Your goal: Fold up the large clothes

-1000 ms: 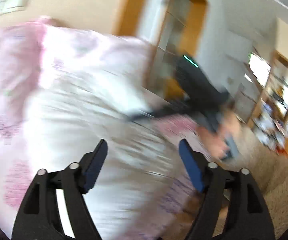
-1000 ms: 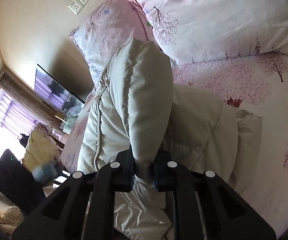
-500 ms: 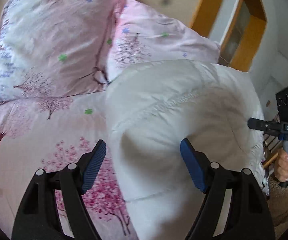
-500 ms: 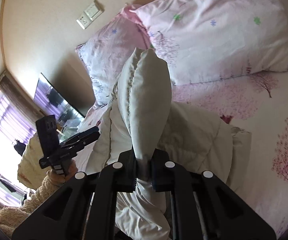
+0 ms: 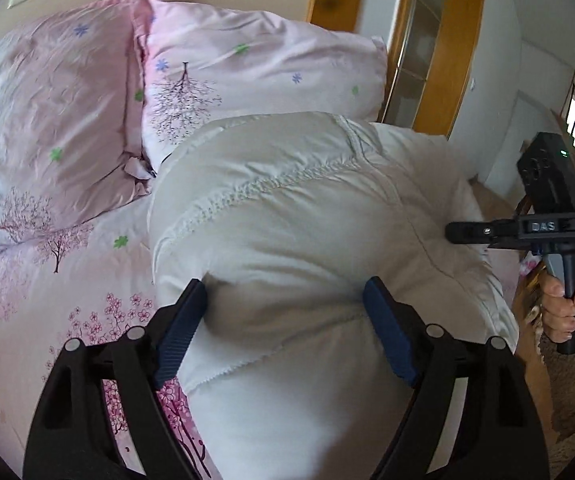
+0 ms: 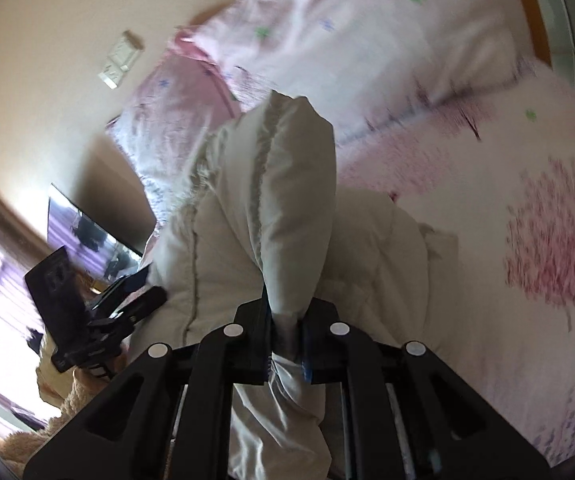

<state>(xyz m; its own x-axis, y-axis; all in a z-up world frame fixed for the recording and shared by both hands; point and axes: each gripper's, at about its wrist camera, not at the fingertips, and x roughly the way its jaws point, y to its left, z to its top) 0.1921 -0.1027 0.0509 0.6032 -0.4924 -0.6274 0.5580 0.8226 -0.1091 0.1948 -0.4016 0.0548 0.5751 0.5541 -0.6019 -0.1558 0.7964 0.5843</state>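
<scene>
Puffy white coat half-gathered on the pink bed

Left tool (image 5: pixel 283 320) is opening, jaws straddling a bulge of the coat (image 5: pixel 307 216); right tool (image 6: pixel 285 340) is clamped on a raised fold. It looks light, soft, springy: grip at quilted seams or edges.

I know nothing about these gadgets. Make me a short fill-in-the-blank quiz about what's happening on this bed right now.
1. The right hand-held gripper is clamped on a fold of the ____ padded coat.
2. The left hand-held gripper has its jaws spread ____ around the coat's bulge.
3. The coat lies on a bed with ____ floral bedding.
4. Behind the coat lean two ____.

Missing words: white; wide; pink; pillows
</scene>
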